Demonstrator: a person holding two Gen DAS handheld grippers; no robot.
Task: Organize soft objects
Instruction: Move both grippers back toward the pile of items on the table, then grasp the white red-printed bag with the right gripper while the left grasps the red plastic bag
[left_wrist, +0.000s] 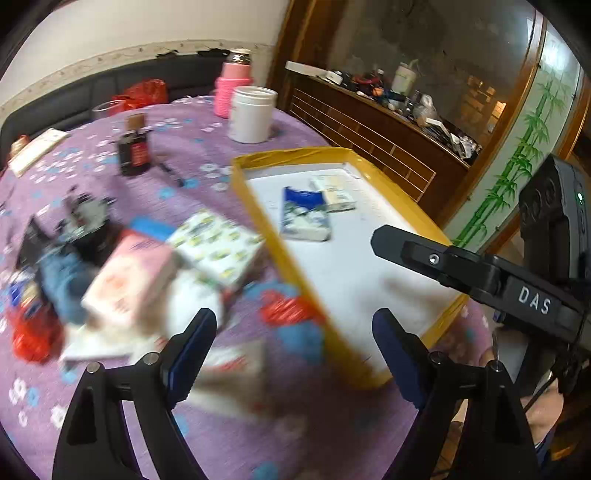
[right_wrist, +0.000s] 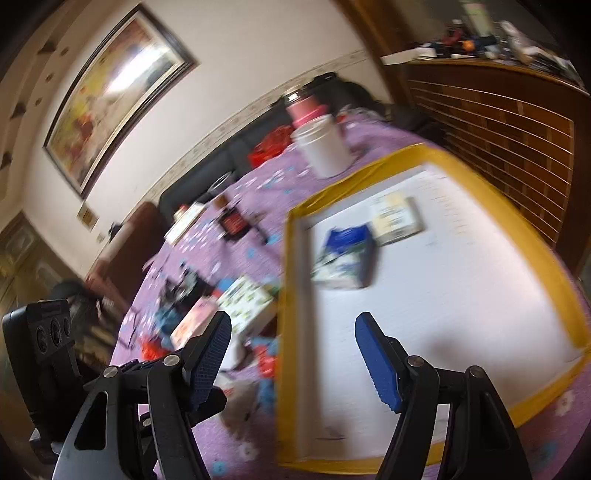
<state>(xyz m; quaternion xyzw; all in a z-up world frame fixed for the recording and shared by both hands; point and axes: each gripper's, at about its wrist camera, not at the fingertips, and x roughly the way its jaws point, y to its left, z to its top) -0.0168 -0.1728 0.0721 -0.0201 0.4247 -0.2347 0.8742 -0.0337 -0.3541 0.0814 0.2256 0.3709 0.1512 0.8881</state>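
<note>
A yellow-rimmed tray (left_wrist: 255, 199) with a white floor lies on the purple tablecloth; it also shows in the right wrist view (right_wrist: 291, 280). Inside lie a blue tissue pack (left_wrist: 304, 214) (right_wrist: 343, 258) and a cream pack (left_wrist: 336, 192) (right_wrist: 397, 219). Left of the tray lies a blurred pile: a pink pack (left_wrist: 129, 280) (right_wrist: 194, 321), a green-patterned pack (left_wrist: 218, 247) (right_wrist: 247, 302) and blue cloth (left_wrist: 62, 284). My left gripper (left_wrist: 293, 354) is open and empty above the tablecloth by the tray's near left rim. My right gripper (right_wrist: 291, 354) is open and empty over the tray's left rim; its body shows in the left wrist view (left_wrist: 480, 273).
A white jar (left_wrist: 253, 114) (right_wrist: 325, 147), a pink bottle (left_wrist: 231, 85) and a dark bottle (left_wrist: 133, 147) stand further back on the table. Red wrappers (left_wrist: 288, 306) lie near the tray. A dark sofa (left_wrist: 92, 92) and a wooden cabinet (left_wrist: 388, 140) lie beyond.
</note>
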